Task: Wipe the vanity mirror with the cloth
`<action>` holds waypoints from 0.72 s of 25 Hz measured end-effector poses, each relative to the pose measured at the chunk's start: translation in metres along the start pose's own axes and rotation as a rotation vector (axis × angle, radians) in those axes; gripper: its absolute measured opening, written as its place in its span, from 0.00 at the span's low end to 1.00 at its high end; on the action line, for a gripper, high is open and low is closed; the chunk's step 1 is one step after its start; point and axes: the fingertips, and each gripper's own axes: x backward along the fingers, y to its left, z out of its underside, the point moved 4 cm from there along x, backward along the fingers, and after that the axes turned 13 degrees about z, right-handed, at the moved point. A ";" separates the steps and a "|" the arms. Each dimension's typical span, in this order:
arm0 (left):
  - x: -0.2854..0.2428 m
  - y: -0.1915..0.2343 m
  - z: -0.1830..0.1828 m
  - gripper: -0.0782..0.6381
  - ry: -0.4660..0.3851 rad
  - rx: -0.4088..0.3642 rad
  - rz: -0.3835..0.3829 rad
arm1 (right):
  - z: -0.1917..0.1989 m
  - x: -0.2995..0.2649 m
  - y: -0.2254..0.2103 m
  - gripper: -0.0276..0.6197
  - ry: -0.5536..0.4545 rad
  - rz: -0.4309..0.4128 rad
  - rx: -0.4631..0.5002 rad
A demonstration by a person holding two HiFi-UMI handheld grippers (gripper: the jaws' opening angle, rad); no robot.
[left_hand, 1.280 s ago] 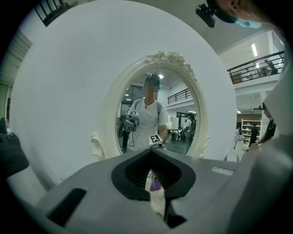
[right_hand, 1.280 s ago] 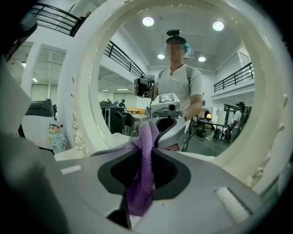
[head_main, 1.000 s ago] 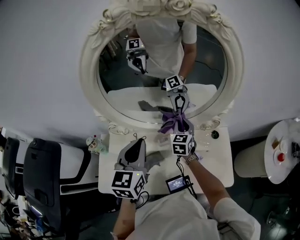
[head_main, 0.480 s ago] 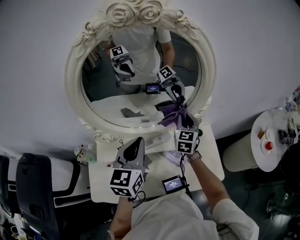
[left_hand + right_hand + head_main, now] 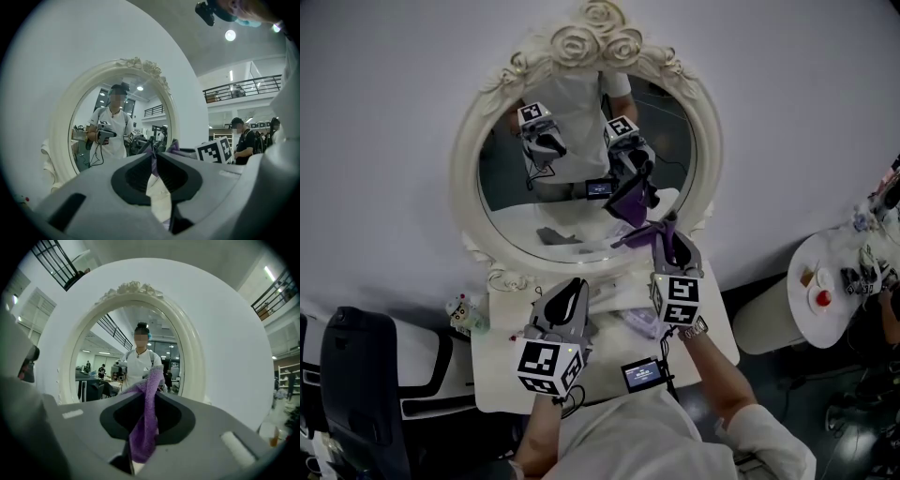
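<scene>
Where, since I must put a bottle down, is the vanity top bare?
Bare: the left front of the vanity top, between the figurine and the left gripper, and a strip at the right edge beside the forearm. Crowded: the middle, with the right gripper, its purple cloth and a small screen.

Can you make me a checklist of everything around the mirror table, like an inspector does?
Surface: white vanity table, partly bare.
Job's things: oval vanity mirror, rose-topped frame; purple cloth at its lower right.
Clutter: small toy at the table's left; little screen at the front.
Grippers: right gripper shut on the cloth; left gripper shut, empty, over the table.
Cables: one cable by the screen.
Surroundings: black chair left, round side table right.
</scene>
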 end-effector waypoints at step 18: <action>0.110 0.027 0.013 0.17 -0.161 0.011 -0.050 | -0.053 0.154 0.074 0.17 -0.108 -0.230 -0.147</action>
